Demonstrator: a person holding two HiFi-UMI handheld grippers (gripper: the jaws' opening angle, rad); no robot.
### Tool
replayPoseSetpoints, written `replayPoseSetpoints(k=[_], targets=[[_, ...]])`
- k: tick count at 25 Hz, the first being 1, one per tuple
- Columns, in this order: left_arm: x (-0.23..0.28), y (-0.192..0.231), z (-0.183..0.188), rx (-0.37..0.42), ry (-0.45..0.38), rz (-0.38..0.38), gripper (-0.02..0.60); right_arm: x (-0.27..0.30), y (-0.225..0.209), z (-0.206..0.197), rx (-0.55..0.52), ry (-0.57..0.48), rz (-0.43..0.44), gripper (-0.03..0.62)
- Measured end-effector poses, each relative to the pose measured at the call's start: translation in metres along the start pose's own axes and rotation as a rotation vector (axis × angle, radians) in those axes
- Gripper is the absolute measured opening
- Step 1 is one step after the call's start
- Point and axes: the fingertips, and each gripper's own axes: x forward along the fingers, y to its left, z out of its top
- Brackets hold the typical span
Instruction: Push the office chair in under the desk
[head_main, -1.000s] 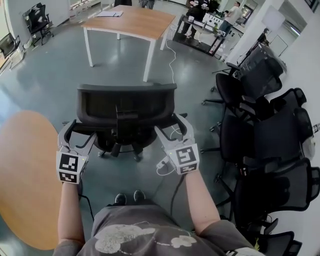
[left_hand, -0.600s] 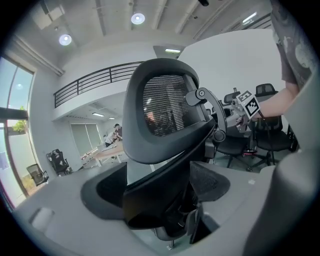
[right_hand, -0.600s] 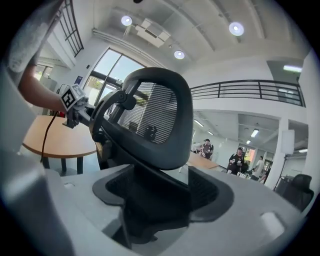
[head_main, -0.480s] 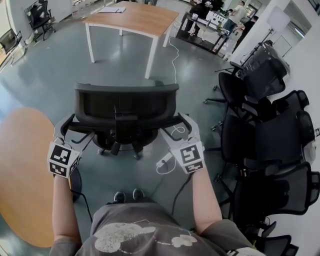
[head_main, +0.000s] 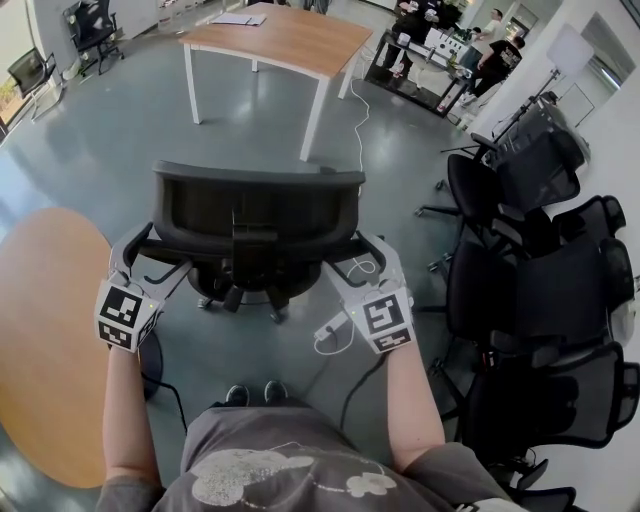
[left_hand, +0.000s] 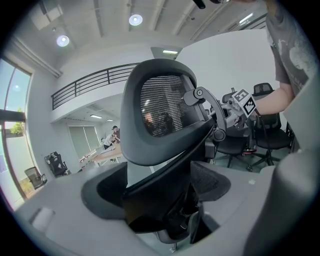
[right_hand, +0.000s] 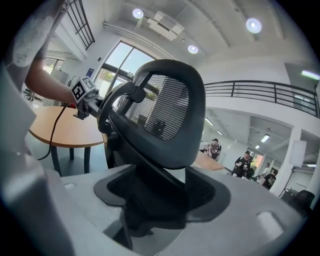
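One round table (head_main: 45, 350) is lying at lower left. Two grippers are flanking one office chair (head_main: 255, 215) at centre, black and mesh-backed, standing well short of the one bench (head_main: 290, 40) above. The left gripper (head_main: 150, 262) jaws, just opening, and the right gripper (head_main: 352, 258) jaws, just closing slightly, are standing spread astride its armrests (head_main: 165, 248). Compared with earlier, the bench is sitting further right.

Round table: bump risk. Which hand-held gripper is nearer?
Left hand-held gripper: beside the table, jaws just opening round the chair. Right one: beyond the chair, jaws just closing round it.
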Motion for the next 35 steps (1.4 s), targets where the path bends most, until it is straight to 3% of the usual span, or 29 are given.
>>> replayPoseSetpoints(k=[10, 18, 27, 35], targets=[[0.005, 0.007, 0.008, -0.002, -0.027, 0.026, 0.425, 0.013, -0.013, 0.006, -0.002, -0.012, 0.061, 0.301], [0.026, 0.021, 0.006, -0.017, -0.017, -0.006, 0.414, 0.033, -0.027, 0.004, 0.003, -0.021, 0.065, 0.301], [0.086, 0.066, 0.012, -0.059, -0.023, -0.058, 0.391, 0.092, -0.068, 0.003, 0.038, -0.004, 0.098, 0.288], [0.135, 0.113, 0.020, -0.084, -0.046, -0.072, 0.390, 0.147, -0.100, 0.011, 0.042, 0.004, 0.073, 0.288]])
